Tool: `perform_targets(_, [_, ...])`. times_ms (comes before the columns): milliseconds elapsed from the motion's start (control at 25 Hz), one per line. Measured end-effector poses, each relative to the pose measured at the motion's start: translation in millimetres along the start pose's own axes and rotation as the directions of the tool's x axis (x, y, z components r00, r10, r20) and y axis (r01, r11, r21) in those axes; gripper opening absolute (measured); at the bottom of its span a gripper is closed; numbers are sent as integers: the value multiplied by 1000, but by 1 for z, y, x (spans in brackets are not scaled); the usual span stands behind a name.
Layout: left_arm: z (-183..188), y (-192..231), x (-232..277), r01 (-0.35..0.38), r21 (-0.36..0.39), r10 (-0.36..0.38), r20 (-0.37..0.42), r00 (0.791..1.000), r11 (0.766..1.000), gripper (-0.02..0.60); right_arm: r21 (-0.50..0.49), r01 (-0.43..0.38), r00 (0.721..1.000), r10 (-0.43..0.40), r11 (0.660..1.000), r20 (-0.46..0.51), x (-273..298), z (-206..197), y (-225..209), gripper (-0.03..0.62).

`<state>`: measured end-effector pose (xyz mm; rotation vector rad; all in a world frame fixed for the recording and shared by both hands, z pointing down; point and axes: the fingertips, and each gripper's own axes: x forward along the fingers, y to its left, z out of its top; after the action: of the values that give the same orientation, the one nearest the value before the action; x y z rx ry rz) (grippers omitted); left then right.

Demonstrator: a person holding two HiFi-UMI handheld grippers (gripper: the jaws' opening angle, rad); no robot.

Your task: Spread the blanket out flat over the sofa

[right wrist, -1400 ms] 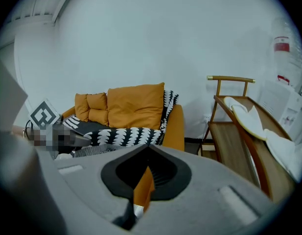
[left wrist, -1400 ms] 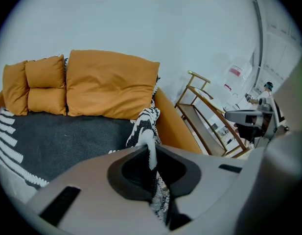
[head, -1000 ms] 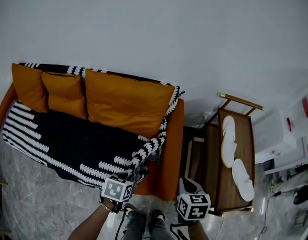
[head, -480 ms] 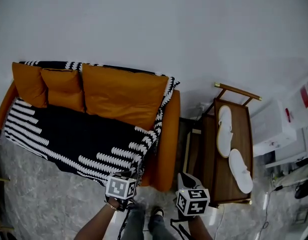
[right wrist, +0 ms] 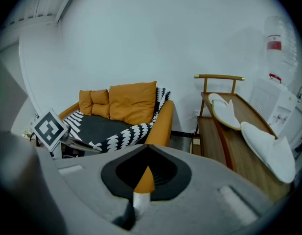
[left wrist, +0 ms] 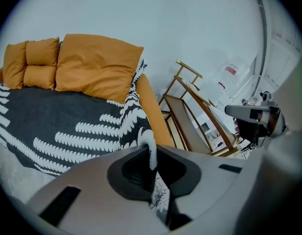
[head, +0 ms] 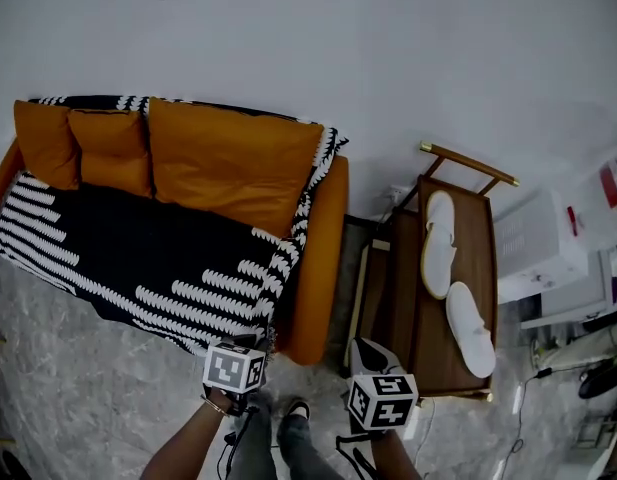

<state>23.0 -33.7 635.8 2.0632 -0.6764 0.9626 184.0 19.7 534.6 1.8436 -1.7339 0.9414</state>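
The blanket [head: 138,258], black with rows of white scalloped stripes, lies over the seat and back of the orange sofa [head: 320,258] and hangs down its front edge. Three orange cushions [head: 223,163] lean on the back, on top of it. Its front corner by the sofa's arm is drawn off the seat into the left gripper [left wrist: 150,152], whose jaws are clamped on a fold of the fabric. The right gripper [right wrist: 144,173] is beside it, just in front of the arm, its jaws nearly together with nothing between them. Each gripper's cube bears black-and-white square markers, not words. Right of the sofa stands a wooden cart [head: 408,298] with two white slippers [head: 438,243] on top. A red label [right wrist: 274,44] on a white thing against the wall is too small to read.
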Motion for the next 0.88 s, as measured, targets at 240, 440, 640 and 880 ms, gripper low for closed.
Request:
perform_targets(240, [-17,-13,18,21,-24,-21,14,1000,999,29,7,-9,1000,10,1000,-18,5,-24,-9,5])
perform_targets(440, [-31,-16,29,25,-43,-24,22,999,999,29,4,-30,999,30,1000,-28,11,-37,-8,5])
perform_targets(640, [-42,-15,41,36,-87,-33,36,999,996,29,-17,-46,998,45,999,-52,20,-52,-8,5])
perform_targets(880, [-57,-8,55,40,-123,-35,39,999,992,29,10,-51,997,52,999,-63,29,-67,-7,5])
